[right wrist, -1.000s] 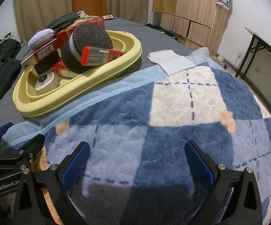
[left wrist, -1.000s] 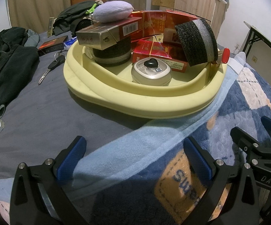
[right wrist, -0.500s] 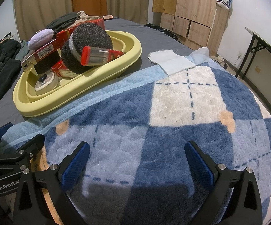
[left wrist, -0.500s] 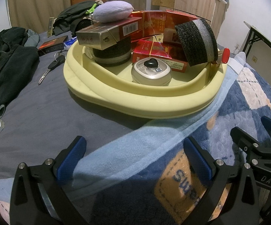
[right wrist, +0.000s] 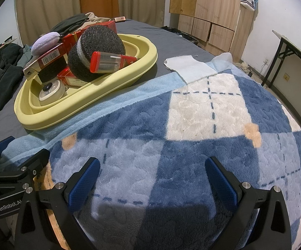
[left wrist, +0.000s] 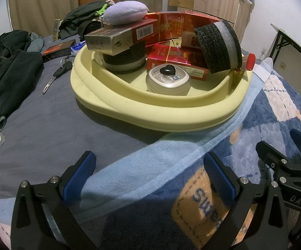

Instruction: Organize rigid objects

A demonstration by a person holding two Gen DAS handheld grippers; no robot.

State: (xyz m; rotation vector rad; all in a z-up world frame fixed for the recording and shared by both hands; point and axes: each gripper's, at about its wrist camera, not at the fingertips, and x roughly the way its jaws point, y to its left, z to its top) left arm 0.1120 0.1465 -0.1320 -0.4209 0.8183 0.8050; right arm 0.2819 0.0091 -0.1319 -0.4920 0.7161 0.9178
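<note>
A pale yellow basin (left wrist: 171, 116) (right wrist: 83, 106) rests on the bed, partly on a blue blanket. It holds red cigarette packs (left wrist: 171, 56), a brown-and-gold pack (left wrist: 117, 38) with a lilac pouch (left wrist: 125, 15) on top, two black foam rolls (left wrist: 219, 45) (right wrist: 96, 48), a round silver tin (left wrist: 168, 80) (right wrist: 51, 91) and a red-capped clear tube (right wrist: 111, 62). My left gripper (left wrist: 149, 176) hangs open over the blanket's edge, short of the basin. Open and empty, my right gripper (right wrist: 152, 180) hovers above the checked blanket.
Dark clothes (left wrist: 6, 70) lie at the left, with keys (left wrist: 59, 73) and a dark box (left wrist: 56, 50) on the grey sheet. A white cloth (right wrist: 190, 66) lies past the basin. Wooden cabinets (right wrist: 210, 14) and a black table frame (right wrist: 292, 62) stand to the right.
</note>
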